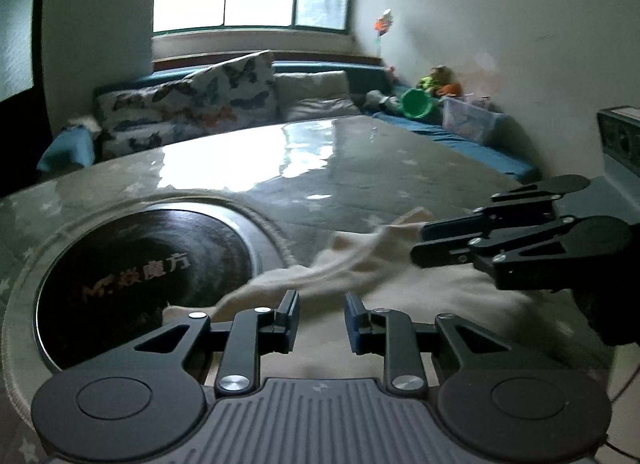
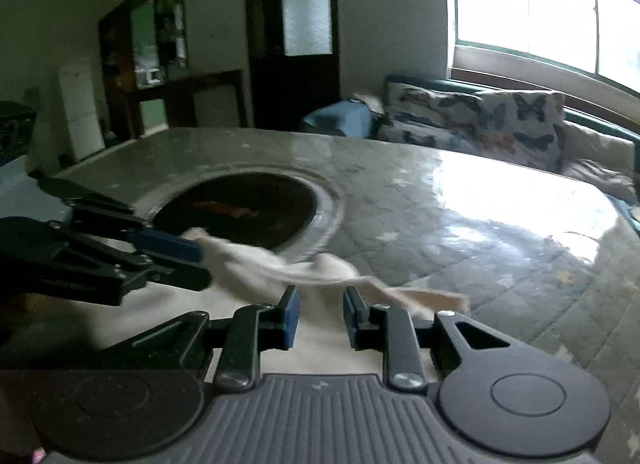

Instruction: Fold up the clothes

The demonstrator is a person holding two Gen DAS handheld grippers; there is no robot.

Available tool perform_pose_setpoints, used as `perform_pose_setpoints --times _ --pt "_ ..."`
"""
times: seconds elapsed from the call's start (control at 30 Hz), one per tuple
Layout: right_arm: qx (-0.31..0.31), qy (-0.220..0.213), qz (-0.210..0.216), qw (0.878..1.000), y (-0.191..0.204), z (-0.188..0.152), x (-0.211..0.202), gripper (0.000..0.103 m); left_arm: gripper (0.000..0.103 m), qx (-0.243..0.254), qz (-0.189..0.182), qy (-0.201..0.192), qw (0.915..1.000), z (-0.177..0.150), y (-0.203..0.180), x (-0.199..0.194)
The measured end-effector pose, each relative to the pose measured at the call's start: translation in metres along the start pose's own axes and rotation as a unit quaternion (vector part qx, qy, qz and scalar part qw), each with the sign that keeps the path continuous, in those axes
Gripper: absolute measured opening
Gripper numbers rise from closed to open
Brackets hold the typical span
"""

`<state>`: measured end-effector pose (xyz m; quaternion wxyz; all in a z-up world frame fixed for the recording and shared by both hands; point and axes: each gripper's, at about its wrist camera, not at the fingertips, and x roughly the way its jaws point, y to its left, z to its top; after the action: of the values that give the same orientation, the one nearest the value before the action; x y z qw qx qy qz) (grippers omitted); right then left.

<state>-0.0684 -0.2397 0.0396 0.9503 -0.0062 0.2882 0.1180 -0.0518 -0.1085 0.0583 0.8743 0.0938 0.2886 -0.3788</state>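
Observation:
A cream cloth [image 1: 360,264] lies bunched on the grey quilted table cover [image 1: 360,168], partly over the rim of a round black cooktop [image 1: 148,260]. My left gripper [image 1: 322,296] is at the cloth's near edge, jaws narrowly apart with cream fabric between them. In the right wrist view the left gripper [image 2: 202,264] pinches one end of the cloth [image 2: 256,268]. The right gripper [image 2: 322,292] holds the same raised, blurred edge further right. From the left wrist view, the right gripper [image 1: 418,244] has the fabric at its tips. Both reach in from the near side.
The cooktop [image 2: 240,204] is sunk in the table [image 2: 440,224], left of the cloth. Behind the table runs a blue bench with butterfly cushions [image 1: 192,104], a green bowl [image 1: 418,104] and a clear box [image 1: 468,120]. A grey device [image 1: 620,136] stands at the right edge.

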Motion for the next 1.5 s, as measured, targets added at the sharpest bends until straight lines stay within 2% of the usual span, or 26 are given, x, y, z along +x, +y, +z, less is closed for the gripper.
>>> perform_pose_setpoints --times 0.1,0.23,0.37,0.57,0.73,0.97,1.13,1.23,1.33,1.5 --pt "-0.008 -0.003 0.012 1.0 0.014 -0.009 -0.007 0.023 0.027 0.014 -0.009 -0.004 0.9999 -0.008 -0.015 -0.01" --pt "-0.01 0.009 0.015 1.0 0.026 -0.023 0.0 0.023 0.027 0.031 -0.003 0.004 0.9995 -0.023 -0.028 -0.007" --pt "-0.015 0.011 0.009 1.0 0.03 -0.029 0.001 0.023 0.028 0.026 0.003 0.007 0.9996 -0.034 -0.028 -0.006" --pt "-0.019 -0.01 0.016 1.0 0.036 -0.031 -0.025 0.024 0.028 0.023 0.004 -0.011 0.9997 -0.034 -0.029 -0.028" --pt "-0.023 0.004 0.011 1.0 0.042 -0.047 -0.024 0.024 0.029 0.024 0.004 0.002 0.9997 -0.05 -0.029 -0.027" --pt "-0.013 -0.018 -0.005 1.0 0.037 -0.048 -0.049 0.024 0.029 0.014 0.013 -0.011 0.9998 -0.049 -0.024 -0.039" --pt "0.003 -0.001 -0.024 1.0 0.024 -0.062 -0.052 0.025 0.031 -0.007 0.015 0.001 0.9999 -0.059 -0.015 -0.038" --pt "0.007 -0.008 -0.027 1.0 0.022 -0.06 -0.06 0.025 0.031 -0.002 0.018 -0.002 0.9998 -0.056 -0.015 -0.043" --pt "0.018 -0.015 -0.035 0.999 0.015 -0.06 -0.066 0.03 0.031 -0.002 0.023 0.0 0.9997 -0.055 -0.012 -0.046" --pt "0.054 0.005 -0.038 0.998 0.0 -0.069 -0.065 0.03 0.031 -0.013 0.028 0.002 0.9995 -0.058 -0.008 -0.053"
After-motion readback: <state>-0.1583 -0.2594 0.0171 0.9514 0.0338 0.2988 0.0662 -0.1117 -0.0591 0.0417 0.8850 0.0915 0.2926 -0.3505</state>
